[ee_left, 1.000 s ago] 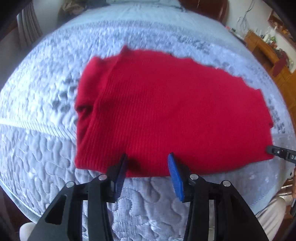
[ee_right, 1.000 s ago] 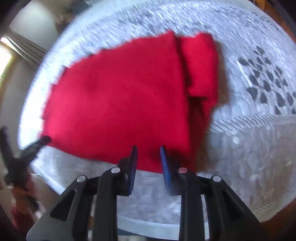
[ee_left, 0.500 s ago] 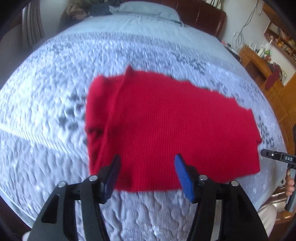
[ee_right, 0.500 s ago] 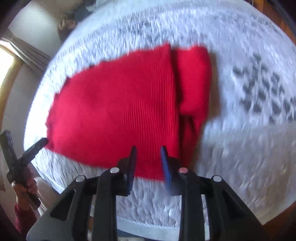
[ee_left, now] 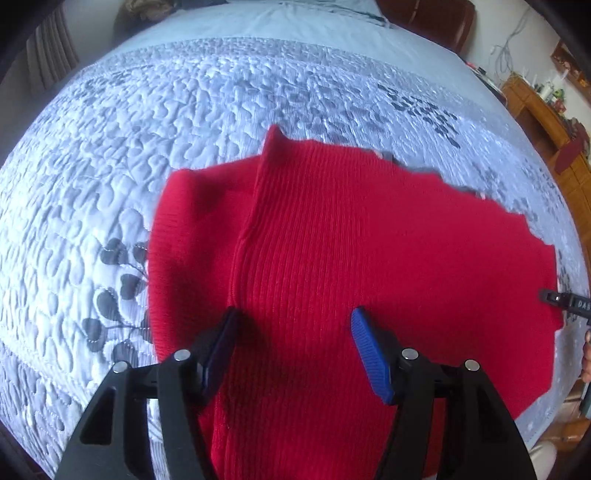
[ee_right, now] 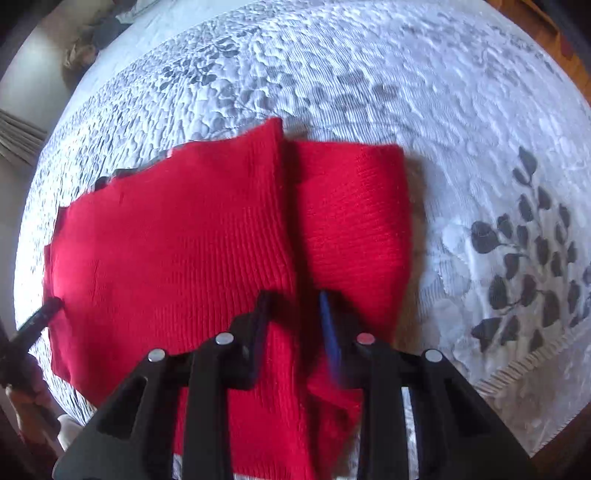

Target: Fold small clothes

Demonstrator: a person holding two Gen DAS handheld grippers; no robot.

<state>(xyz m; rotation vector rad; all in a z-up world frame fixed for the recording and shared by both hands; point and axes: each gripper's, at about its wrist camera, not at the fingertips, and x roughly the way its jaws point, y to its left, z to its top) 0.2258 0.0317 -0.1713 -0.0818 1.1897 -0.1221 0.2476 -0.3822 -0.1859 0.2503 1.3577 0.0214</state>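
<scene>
A red ribbed knit garment (ee_left: 369,240) lies flat on the quilted bedspread (ee_left: 184,110), with one side folded in as a narrower panel (ee_left: 192,236). My left gripper (ee_left: 294,315) hovers over the near part of the garment, just right of that fold line. Its jaws stand wide with nothing pinched. In the right wrist view the same garment (ee_right: 177,240) fills the middle, its folded panel (ee_right: 351,214) to the right. My right gripper (ee_right: 293,297) hangs over the seam between body and panel, jaws narrowly apart, pads not pressing cloth.
The other gripper's tip shows at each garment end: the right one (ee_left: 565,301), the left one (ee_right: 40,317) with a hand (ee_right: 22,387) behind it. A wooden cabinet (ee_left: 543,110) stands right of the bed, a dark headboard (ee_left: 424,18) at the far end.
Both grippers have moved forward from the garment's near hem to over its body. The left jaws have spread wider. The garment lies as before.
</scene>
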